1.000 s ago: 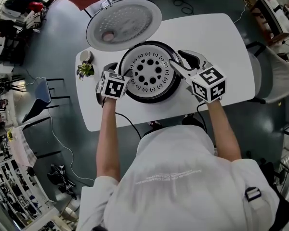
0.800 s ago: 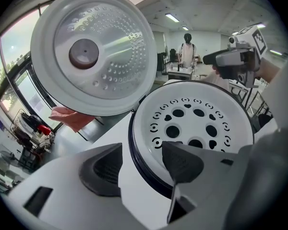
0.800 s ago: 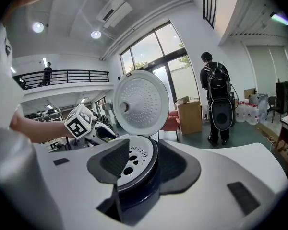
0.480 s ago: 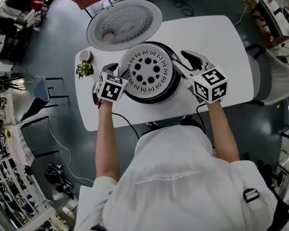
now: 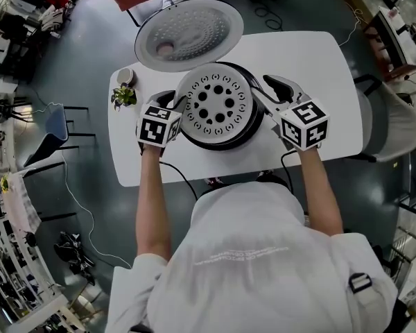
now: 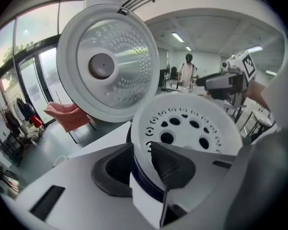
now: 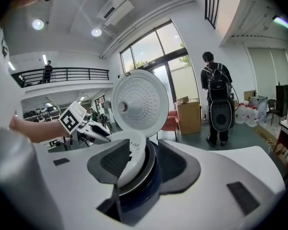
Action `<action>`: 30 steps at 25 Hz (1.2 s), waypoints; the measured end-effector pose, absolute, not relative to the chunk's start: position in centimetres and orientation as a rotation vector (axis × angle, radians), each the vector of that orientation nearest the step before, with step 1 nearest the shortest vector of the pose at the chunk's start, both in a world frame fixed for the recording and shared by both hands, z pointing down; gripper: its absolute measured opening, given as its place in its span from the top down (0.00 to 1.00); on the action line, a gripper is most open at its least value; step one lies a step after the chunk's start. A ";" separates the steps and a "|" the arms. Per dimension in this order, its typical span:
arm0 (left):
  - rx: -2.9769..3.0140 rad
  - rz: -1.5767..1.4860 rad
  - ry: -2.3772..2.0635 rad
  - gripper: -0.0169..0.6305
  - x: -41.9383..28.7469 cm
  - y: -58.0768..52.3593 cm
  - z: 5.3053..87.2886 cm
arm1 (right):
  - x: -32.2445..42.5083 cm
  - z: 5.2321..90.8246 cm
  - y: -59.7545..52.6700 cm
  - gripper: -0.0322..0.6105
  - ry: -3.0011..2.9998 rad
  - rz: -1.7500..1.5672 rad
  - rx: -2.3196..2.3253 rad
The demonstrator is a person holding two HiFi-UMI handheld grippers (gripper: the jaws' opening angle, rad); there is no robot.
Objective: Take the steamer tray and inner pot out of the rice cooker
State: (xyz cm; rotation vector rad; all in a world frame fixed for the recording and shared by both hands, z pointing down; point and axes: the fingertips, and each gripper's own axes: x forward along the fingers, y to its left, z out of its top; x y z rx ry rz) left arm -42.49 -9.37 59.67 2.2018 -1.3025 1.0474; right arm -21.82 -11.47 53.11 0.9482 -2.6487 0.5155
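Note:
The white perforated steamer tray [image 5: 215, 106] sits in the top of the dark rice cooker [image 5: 252, 130], whose lid [image 5: 187, 33] stands open behind it. My left gripper [image 5: 179, 107] straddles the tray's left rim. In the left gripper view its jaws [image 6: 143, 164] are closing, one pad inside the tray [image 6: 192, 123] and the other against its outer wall. My right gripper [image 5: 258, 94] stands open over the right rim. In the right gripper view [image 7: 144, 164] the tray [image 7: 134, 157] and the inner pot's metal rim [image 7: 149, 174] lie between the jaws.
The cooker stands on a white table [image 5: 319, 82]. A small potted plant [image 5: 123, 99] and a cup [image 5: 125, 77] sit at its left end. A grey chair [image 5: 395, 116] stands to the right. A person with a backpack [image 7: 216, 99] stands far off.
The left gripper's jaws have narrowed from wide open onto the tray's left rim, and that gripper has turned a little. The right gripper has kept still.

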 end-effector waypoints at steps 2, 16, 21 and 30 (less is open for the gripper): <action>2.199 0.938 -1.305 0.79 -41.9 -9.5 59.3 | -21.7 52.7 -11.7 0.64 -2.650 0.504 0.942; 2.154 0.473 -1.361 0.88 -41.5 -9.9 56.8 | -22.5 51.2 -12.6 0.64 -2.669 0.454 0.925; 2.130 0.253 -1.385 0.90 -42.0 -9.5 54.8 | -23.7 49.9 -12.5 0.64 -2.695 0.416 0.900; 2.092 0.022 -1.477 0.90 -45.0 -8.1 51.9 | -27.3 48.6 -12.1 0.64 -2.743 0.351 0.779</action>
